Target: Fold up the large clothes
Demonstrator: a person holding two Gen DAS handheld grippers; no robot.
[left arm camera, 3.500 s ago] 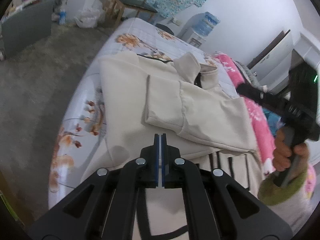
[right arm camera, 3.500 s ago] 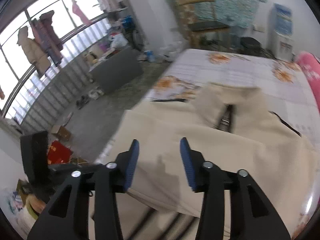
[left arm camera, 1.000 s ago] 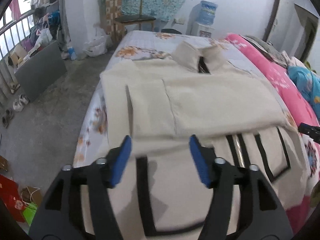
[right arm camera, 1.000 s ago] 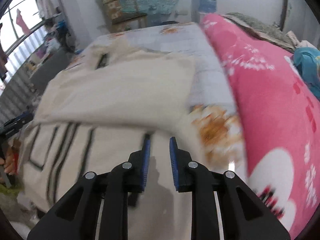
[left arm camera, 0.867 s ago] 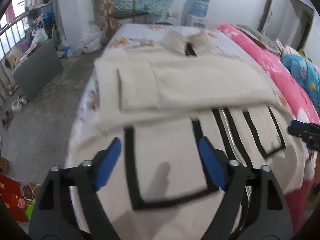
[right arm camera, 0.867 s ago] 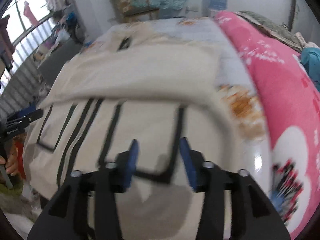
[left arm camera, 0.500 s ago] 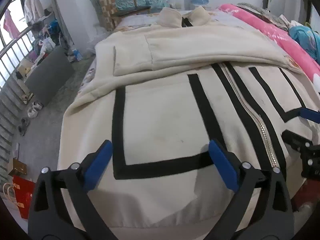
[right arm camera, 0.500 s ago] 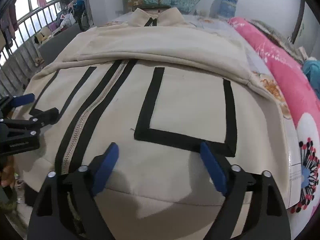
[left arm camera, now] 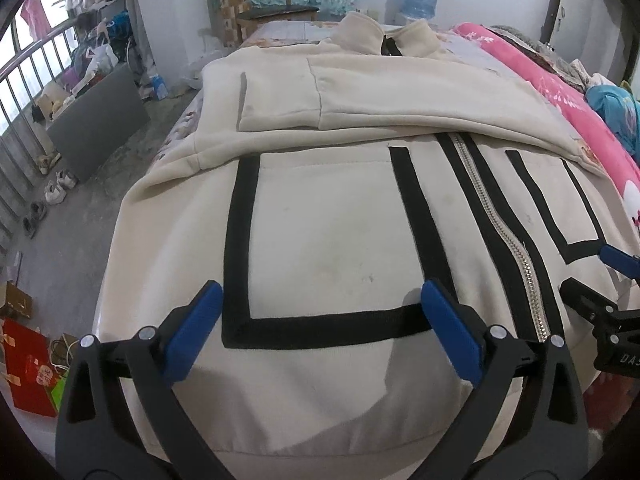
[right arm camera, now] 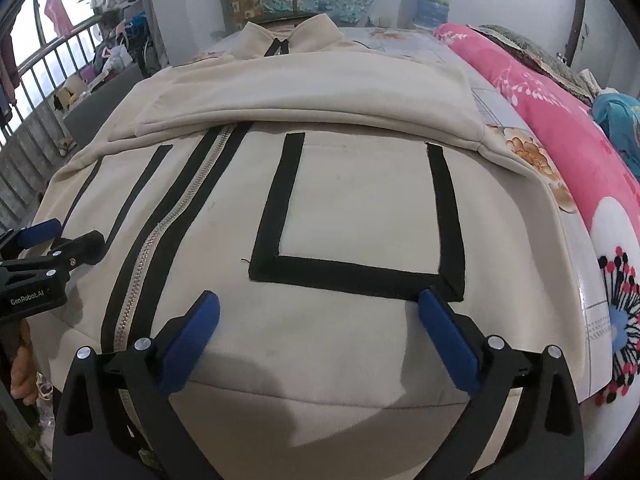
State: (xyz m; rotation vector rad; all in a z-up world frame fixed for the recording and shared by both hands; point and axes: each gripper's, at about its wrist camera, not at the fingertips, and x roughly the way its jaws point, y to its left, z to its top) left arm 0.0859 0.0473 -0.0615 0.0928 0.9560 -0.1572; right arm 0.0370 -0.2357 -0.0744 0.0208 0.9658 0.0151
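Left tool: jaws fully spread, empty, above the hem. Right tool: jaws opening, nothing between them. The cream zip-front jacket with black stripe trim lies flat on the floral-sheeted bed, sleeves folded across its chest, collar farthest.

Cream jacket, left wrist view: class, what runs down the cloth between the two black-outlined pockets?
In the left wrist view, a silver zipper edged with black bands runs down the cream jacket between the two pockets; the right wrist view shows it too.

"GenRobot.AI" in white on the black body of the left gripper, at left, "DAS" partly readable on the right gripper, at right
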